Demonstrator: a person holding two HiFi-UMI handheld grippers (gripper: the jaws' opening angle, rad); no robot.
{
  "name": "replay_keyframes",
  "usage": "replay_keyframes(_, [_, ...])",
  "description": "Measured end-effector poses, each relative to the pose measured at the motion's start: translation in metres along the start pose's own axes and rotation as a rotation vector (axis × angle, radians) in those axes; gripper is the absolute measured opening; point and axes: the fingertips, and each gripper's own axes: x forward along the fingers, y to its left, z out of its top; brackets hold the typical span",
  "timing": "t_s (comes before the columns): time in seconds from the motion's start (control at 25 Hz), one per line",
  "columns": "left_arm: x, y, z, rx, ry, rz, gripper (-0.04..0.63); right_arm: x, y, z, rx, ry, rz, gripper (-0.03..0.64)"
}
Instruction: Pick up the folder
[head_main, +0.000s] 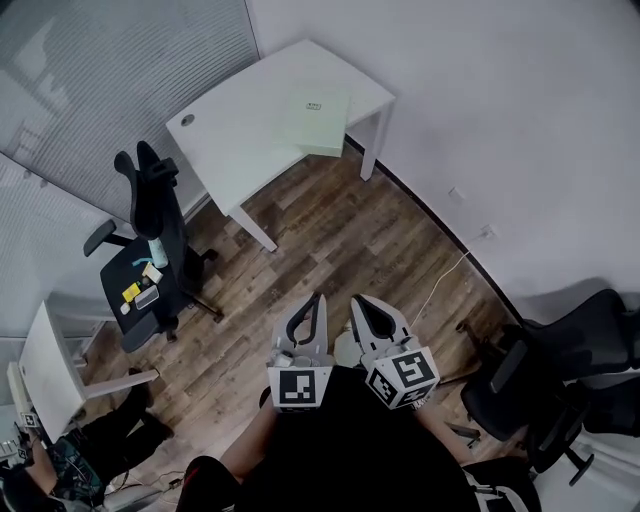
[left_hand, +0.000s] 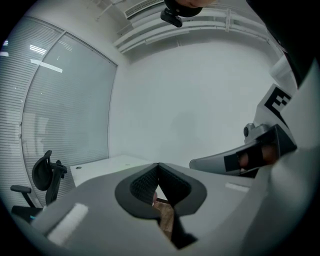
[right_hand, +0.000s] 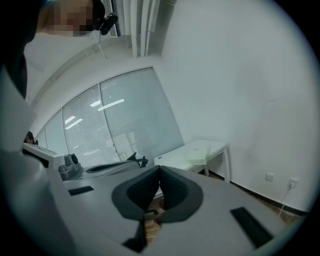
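1. Starting far from the goal, so walk across the wood floor (head_main: 330, 240) to the white worktop (head_main: 235, 130) first.
2. Aim for the pale green folder (head_main: 318, 120), lying flat near the worktop's wall-side end and well apart from both tools.
3. Note the left tool (head_main: 317, 298) and right tool (head_main: 357, 300), each with jaws pressed together on nothing; spread the jaws of the chosen tool before arriving.
4. Steer clear of the black office chair (head_main: 155, 230) at the left of the path.
5. Come in low and level toward the folder's near edge. Possibly overhanging the worktop slightly there, though too small to confirm; if so, slip one jaw underneath at that spot.
6. Failing an overhang, drag the folder toward the edge to free a lip.
7. Clamp well in from the corner, then lift evenly to stop a thin folder sagging or slipping out.
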Motion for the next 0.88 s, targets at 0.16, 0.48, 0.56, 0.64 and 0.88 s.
replay_keyframes(0.16, [0.028, -0.003, 0.006, -0.005, -0.008, 0.035, 0.005, 0.012, -0.026, 0.014, -0.013, 0.004, 0.029, 0.000])
replay_keyframes(0.48, [0.062, -0.016, 0.009, -0.034, -0.013, 0.046, 0.005, 0.016, -0.064, 0.021, -0.011, 0.027, 0.001, 0.000])
replay_keyframes(0.56, [0.071, -0.016, 0.009, -0.041, -0.008, 0.043, 0.005, 0.018, -0.071, 0.022, -0.010, 0.032, -0.006, 0.000])
replay_keyframes(0.64, [0.079, -0.013, 0.010, -0.036, -0.011, 0.044, 0.005, 0.024, -0.078, 0.023, -0.012, 0.035, -0.013, 0.000])
replay_keyframes(0.88, [0.109, 0.000, 0.015, -0.029, -0.025, 0.053, 0.005, 0.048, -0.098, 0.034, -0.018, 0.039, -0.025, 0.000])
